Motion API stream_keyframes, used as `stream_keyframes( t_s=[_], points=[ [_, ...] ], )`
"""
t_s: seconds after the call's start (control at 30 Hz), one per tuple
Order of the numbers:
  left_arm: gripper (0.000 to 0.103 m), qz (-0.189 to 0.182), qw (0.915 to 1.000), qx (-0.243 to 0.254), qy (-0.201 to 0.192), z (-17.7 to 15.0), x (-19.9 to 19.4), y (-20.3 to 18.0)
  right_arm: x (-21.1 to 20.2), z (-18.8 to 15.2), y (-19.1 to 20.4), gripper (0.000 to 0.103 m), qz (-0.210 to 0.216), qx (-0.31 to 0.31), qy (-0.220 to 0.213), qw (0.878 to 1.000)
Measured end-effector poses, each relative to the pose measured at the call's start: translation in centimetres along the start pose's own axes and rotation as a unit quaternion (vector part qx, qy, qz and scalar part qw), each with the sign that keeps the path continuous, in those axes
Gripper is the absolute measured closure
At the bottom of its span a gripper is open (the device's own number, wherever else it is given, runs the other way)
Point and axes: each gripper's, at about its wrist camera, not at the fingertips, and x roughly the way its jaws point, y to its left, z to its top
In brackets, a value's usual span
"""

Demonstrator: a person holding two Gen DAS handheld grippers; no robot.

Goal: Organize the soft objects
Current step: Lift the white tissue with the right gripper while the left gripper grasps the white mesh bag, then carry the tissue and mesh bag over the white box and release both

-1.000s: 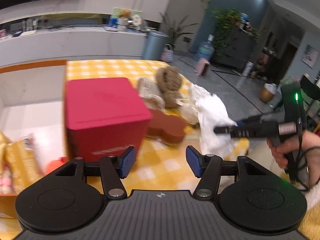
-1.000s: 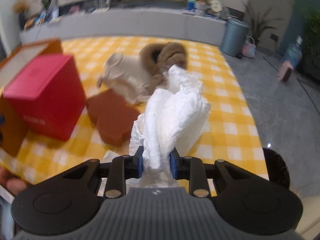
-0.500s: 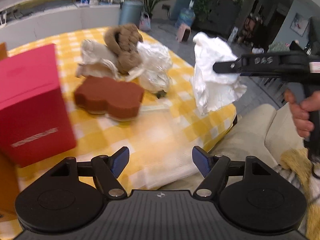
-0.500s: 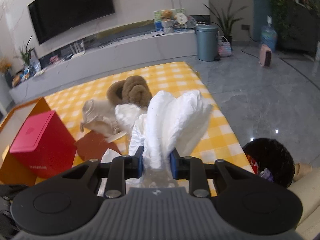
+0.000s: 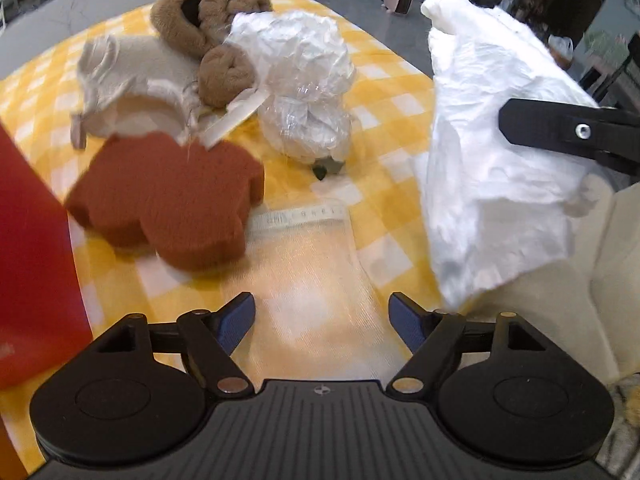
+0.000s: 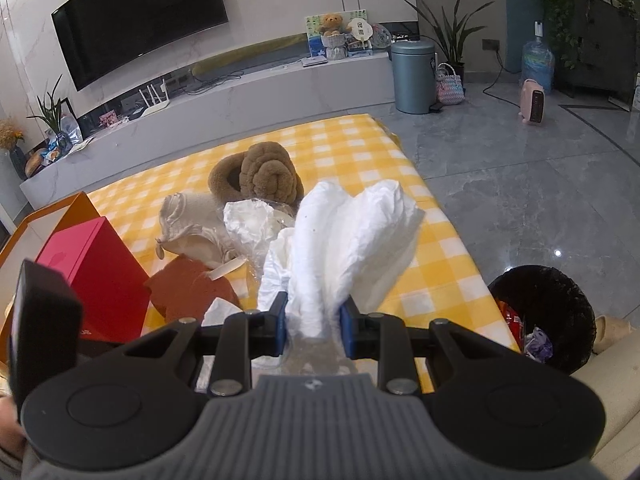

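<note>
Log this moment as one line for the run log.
right gripper: shut on white cloth, lifted | left gripper: jaws just opened, nothing between, over clear zip bag | table: sponge, slippers remain

white crumpled cloth (image 6: 352,236) held aloft, brown plush (image 5: 212,20) on table

Home living room: wall television (image 6: 140,20)

No text can be read. The clear bag (image 5: 308,264) on the worktop carries a printed white strip along its top edge, too blurred to read. The red box (image 6: 96,280) bears a small illegible mark.
</note>
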Motion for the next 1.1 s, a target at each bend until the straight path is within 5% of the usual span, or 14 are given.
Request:
stream_keyframes(
  t_s=[0.13, 0.2, 0.3, 0.33, 0.37, 0.67, 1.1],
  points=[
    [0.014, 0.045, 0.9987, 0.021, 0.003, 0.2, 0.6, -0.4, -0.1, 0.0, 0.0, 0.078, 0.001, 0.004, -0.001, 1.000],
    [0.022, 0.052, 0.9976, 0.045, 0.004, 0.2, 0.7, -0.5, -0.1, 0.0, 0.0, 0.078, 0.001, 0.003, 0.000, 1.000],
    [0.061, 0.062, 0.9977, 0.027, -0.003, -0.2, 0.0, 0.2, 0.2, -0.1, 0.1, 0.078, -0.002, -0.001, 0.005, 1.000],
    [0.089, 0.070, 0.9974, 0.018, 0.000, -0.1, -0.3, 0.6, 0.3, -0.1, 0.1, 0.077, -0.003, -0.002, 0.007, 1.000],
    [0.101, 0.075, 0.9971, 0.009, 0.010, 0.0, -0.4, 1.1, 0.5, -0.1, 0.2, 0.077, -0.004, -0.004, 0.010, 1.000],
    [0.101, 0.031, 0.9992, 0.017, 0.017, -1.2, -3.6, 4.0, 1.2, -0.2, -0.3, 0.077, -0.012, 0.000, 0.022, 1.000],
    [0.101, -0.038, 0.9981, 0.025, -0.041, -1.5, -11.4, 3.6, 1.2, -0.4, -0.1, 0.077, -0.014, -0.004, 0.022, 1.000]
  ],
)
